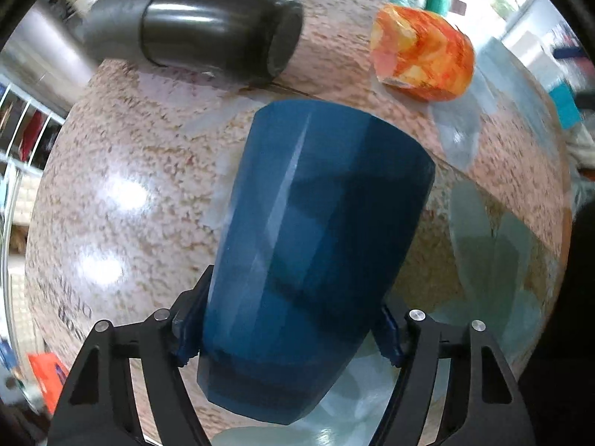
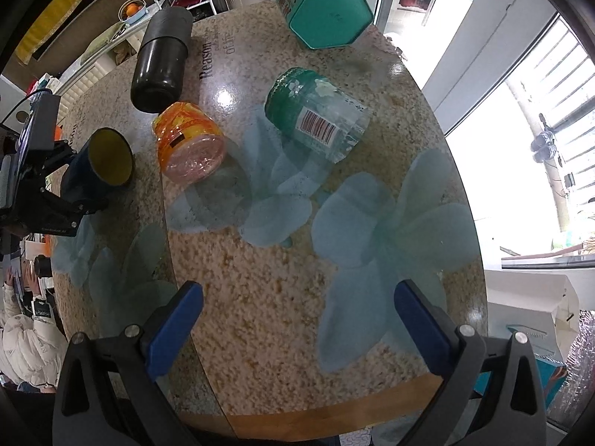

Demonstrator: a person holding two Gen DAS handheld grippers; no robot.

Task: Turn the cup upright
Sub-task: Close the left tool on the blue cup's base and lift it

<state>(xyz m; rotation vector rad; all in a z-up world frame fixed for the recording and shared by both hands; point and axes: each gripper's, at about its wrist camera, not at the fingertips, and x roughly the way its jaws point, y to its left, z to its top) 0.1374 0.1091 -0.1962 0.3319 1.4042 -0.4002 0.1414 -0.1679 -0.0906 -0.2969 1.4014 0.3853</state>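
Observation:
A dark blue faceted cup [image 1: 316, 245] with a yellow inside [image 2: 111, 156] is held in my left gripper [image 1: 286, 338], whose jaws are shut on its sides. The cup is tilted, its mouth facing up and toward the right gripper's camera, at the table's left side. In the right wrist view the left gripper [image 2: 70, 189] is beside the cup's lower body. My right gripper [image 2: 297, 319] is open and empty above the near part of the table.
On the round speckled table [image 2: 260, 316] lie a black flask [image 2: 160, 63], an orange jar [image 2: 189, 141] on its side, a green-capped clear jar [image 2: 316, 115] on its side and a teal hexagonal tin [image 2: 323, 7]. A window is at right.

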